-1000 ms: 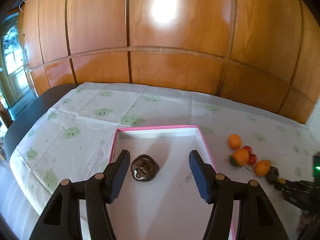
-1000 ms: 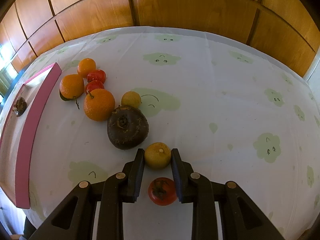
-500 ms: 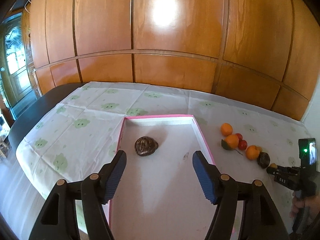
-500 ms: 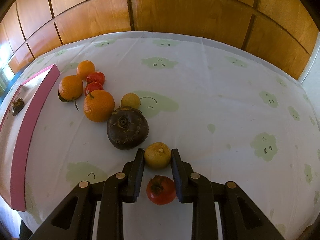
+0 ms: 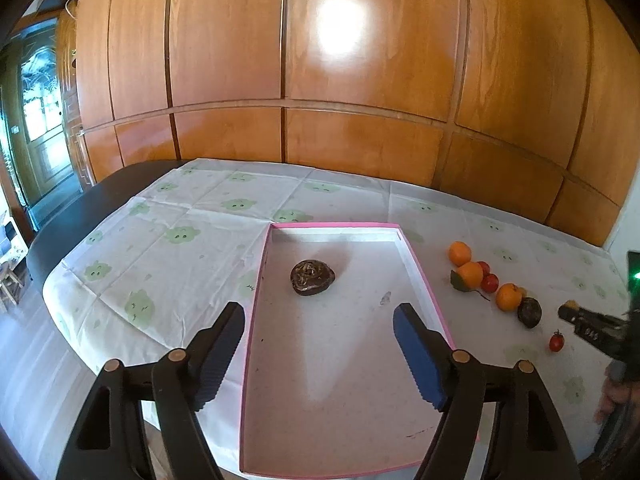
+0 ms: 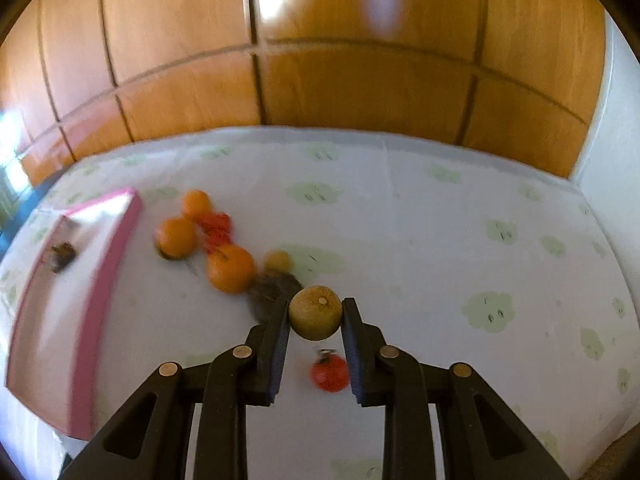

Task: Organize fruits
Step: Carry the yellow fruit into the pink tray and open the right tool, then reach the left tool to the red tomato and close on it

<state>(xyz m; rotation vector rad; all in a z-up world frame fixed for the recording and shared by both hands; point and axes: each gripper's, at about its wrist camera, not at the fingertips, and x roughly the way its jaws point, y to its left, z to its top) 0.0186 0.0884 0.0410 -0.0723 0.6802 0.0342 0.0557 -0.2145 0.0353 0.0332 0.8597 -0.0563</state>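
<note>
A yellowish fruit [image 6: 315, 313] is gripped by the right tool [image 6: 315, 320] above the worktop [image 6: 420, 240]; the left tool [image 5: 318, 344] is held open over the tray [image 5: 420, 280].

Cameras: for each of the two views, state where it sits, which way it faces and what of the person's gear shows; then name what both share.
Left wrist: on the open left gripper, above the pink tray.
Right wrist: on the right gripper, shut on a yellow fruit, facing the wall.
Shared: tray, oranges.
</note>
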